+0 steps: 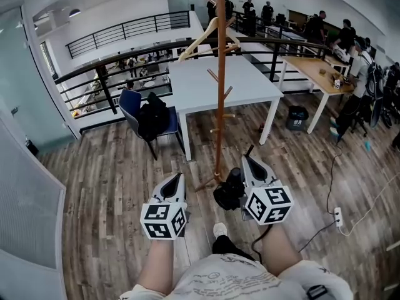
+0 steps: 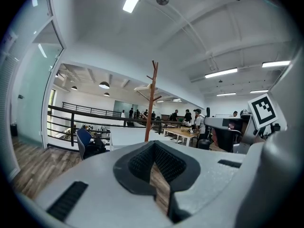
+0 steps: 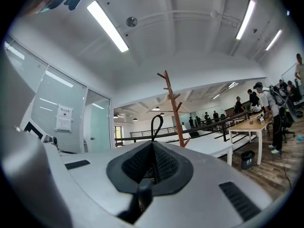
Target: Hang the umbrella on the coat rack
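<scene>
The wooden coat rack (image 1: 220, 74) stands on the floor just ahead of me, its pole between the two grippers, with a wooden hanger (image 1: 207, 35) on an upper peg. My right gripper (image 1: 248, 159) is shut on the strap loop (image 3: 156, 122) of a folded black umbrella (image 1: 228, 190), which hangs bundled at its left side close to the rack's foot. In the right gripper view the rack (image 3: 174, 107) rises right behind the loop. My left gripper (image 1: 179, 176) is shut and holds nothing. It sits left of the pole and points at the rack (image 2: 151, 103).
A white table (image 1: 244, 83) stands behind the rack, and a blue chair (image 1: 132, 102) with a black bag stands to its left. A black railing (image 1: 112, 67) runs behind. At the right are a wooden desk (image 1: 315, 69) with people, a black bin (image 1: 297, 116) and a power strip (image 1: 338, 216) on the floor.
</scene>
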Available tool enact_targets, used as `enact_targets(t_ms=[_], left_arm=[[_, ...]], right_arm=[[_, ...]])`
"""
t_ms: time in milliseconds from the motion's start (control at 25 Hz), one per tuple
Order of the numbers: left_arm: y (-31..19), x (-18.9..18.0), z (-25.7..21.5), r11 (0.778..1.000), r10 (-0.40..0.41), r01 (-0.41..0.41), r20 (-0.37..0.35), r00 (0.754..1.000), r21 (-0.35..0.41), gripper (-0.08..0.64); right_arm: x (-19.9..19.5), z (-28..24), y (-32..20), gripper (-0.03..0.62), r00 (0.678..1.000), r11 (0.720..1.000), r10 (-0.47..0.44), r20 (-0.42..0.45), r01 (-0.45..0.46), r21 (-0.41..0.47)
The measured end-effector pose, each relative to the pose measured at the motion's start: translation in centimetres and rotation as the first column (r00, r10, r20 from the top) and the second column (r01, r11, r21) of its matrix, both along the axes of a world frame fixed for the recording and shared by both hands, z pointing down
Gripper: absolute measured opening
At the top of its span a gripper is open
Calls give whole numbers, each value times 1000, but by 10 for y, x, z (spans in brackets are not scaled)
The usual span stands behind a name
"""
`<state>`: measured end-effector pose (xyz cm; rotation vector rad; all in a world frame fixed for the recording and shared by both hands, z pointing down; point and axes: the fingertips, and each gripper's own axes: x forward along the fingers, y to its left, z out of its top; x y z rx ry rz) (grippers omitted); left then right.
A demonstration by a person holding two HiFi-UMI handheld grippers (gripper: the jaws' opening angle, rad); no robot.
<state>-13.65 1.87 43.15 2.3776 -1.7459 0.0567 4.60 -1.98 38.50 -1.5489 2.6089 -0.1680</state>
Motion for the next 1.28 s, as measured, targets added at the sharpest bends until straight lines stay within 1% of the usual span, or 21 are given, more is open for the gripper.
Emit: enact_targets(t_ms=[240,560,920,1120,1280], left_arm=[[-66,-2,-1,1000,-12,12,5,1000,9,5],[-168,9,-18,1000,9,-9,10,1000,25,3],[-269,32,-19,999,32,-32,23,999,11,5],[-326,44,-16,999,48,-48,-28,998,1,5],[-365,47,-19,999,41,-41,-35,999,-6,5]], right_arm=[[4,-7,-67,-2,1000,1000,-7,-7,7,17],[7,-33,-157,-2,999,998,-32,-17,32,52],[32,-54,-274,-2,998,997,-13,-55,17,71],[47,-77,-336,-2,996,994,-24,-86,34,107],[44,-98,-374,-2,992,989,-56,-112,70,129]])
